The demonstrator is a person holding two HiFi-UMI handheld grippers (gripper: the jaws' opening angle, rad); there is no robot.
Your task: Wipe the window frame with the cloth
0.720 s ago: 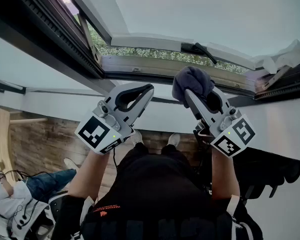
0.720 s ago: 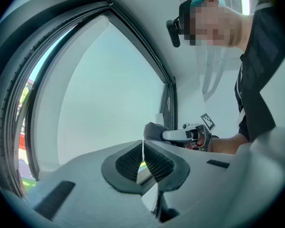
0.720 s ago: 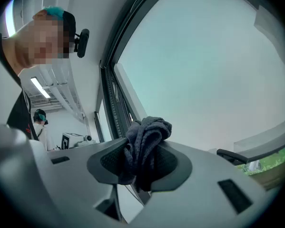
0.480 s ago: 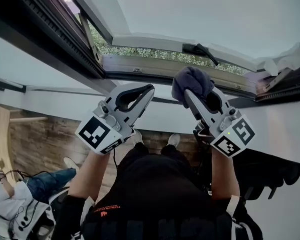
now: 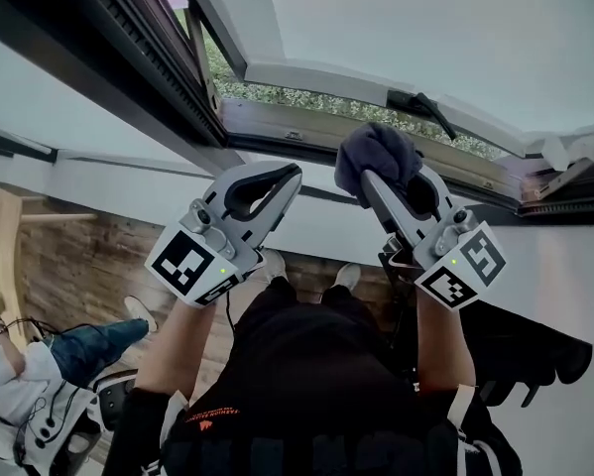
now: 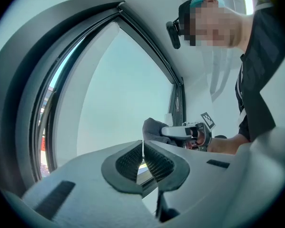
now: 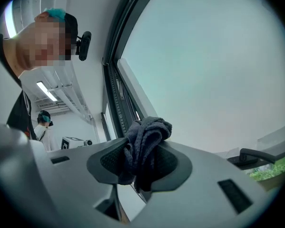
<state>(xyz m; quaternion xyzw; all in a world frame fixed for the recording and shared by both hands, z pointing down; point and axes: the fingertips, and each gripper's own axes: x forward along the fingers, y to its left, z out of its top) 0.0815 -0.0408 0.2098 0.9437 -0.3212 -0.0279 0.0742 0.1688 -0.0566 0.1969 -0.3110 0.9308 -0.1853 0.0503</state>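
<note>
A dark grey cloth [image 5: 378, 153] is bunched in my right gripper [image 5: 374, 178], which is shut on it. In the right gripper view the cloth [image 7: 144, 141] hangs folded between the jaws, in front of the dark window frame [image 7: 116, 91]. The cloth is held just below the frame's lower rail [image 5: 306, 127] of the tilted-open window; I cannot tell whether it touches. My left gripper [image 5: 296, 173] is shut on nothing, level with the right one and to its left. From the left gripper [image 6: 142, 151] the cloth [image 6: 152, 127] shows beyond its tips.
A black window handle [image 5: 420, 102] sits on the sash above the cloth. The dark side frame [image 5: 148, 58] runs up to the left. White crumpled material [image 5: 579, 149] lies at the right by the sill. A seated person [image 5: 39, 365] is on the wooden floor, lower left.
Both grippers keep nearly the same pose. The head view has shifted a little, and the cloth stands slightly higher, closer to the lower rail.
</note>
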